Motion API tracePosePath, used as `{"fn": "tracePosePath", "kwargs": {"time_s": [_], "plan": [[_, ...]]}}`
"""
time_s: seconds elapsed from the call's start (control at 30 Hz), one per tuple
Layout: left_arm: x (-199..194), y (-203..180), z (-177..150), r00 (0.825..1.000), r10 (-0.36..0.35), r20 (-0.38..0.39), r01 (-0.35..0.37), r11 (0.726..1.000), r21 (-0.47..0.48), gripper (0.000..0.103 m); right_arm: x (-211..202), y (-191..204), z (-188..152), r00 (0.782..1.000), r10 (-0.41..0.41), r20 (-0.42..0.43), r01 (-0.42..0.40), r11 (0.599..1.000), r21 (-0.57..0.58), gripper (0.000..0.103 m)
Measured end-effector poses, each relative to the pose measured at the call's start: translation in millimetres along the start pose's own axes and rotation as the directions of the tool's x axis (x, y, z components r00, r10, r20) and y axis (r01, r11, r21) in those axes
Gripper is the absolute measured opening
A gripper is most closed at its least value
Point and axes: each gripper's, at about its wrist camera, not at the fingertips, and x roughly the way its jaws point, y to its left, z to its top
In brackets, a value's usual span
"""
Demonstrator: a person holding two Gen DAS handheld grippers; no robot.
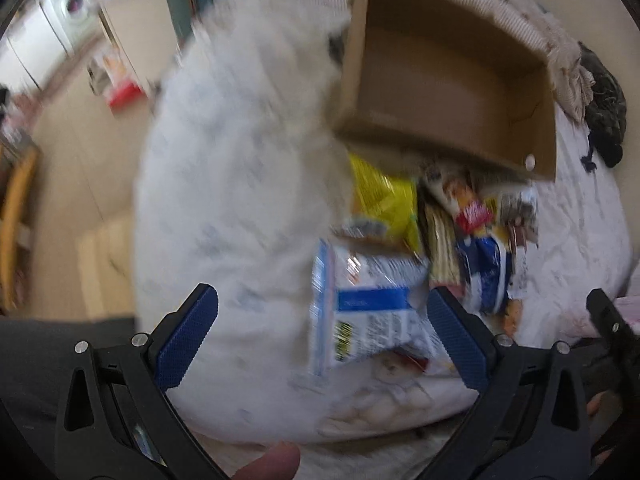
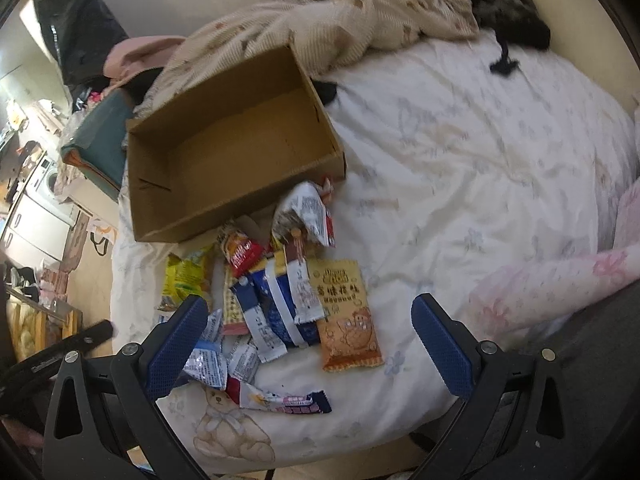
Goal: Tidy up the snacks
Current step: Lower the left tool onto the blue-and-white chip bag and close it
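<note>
On the white bedspread we see snack packets heaped against an empty cardboard box. Our left gripper and right gripper hover over them, jaws spread wide, grasping nothing.

The left wrist view is motion-blurred: print on the blue-and-white packet and the yellow bag is unreadable. The cardboard box hides the tops of the snacks nearest it. A fingertip is cut off by the bottom edge.
</note>
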Motion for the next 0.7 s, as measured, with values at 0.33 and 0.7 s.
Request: {"fn": "tracePosePath", "kwargs": {"time_s": [0.33, 0.7], "plan": [[84, -23, -6, 0.981, 0.029, -0.192, -0.028, 1.000, 0.012, 0.099, 10, -5, -1, 1.000, -0.010, -0.022, 0.010, 1.000, 0.009, 0.103], [70, -13, -19, 0.981, -0.052, -0.188, 0.046, 0.998, -0.037, 0.050, 14, -17, 4, 0.999, 0.001, -0.036, 0.001, 0.998, 0.064, 0.103]]}}
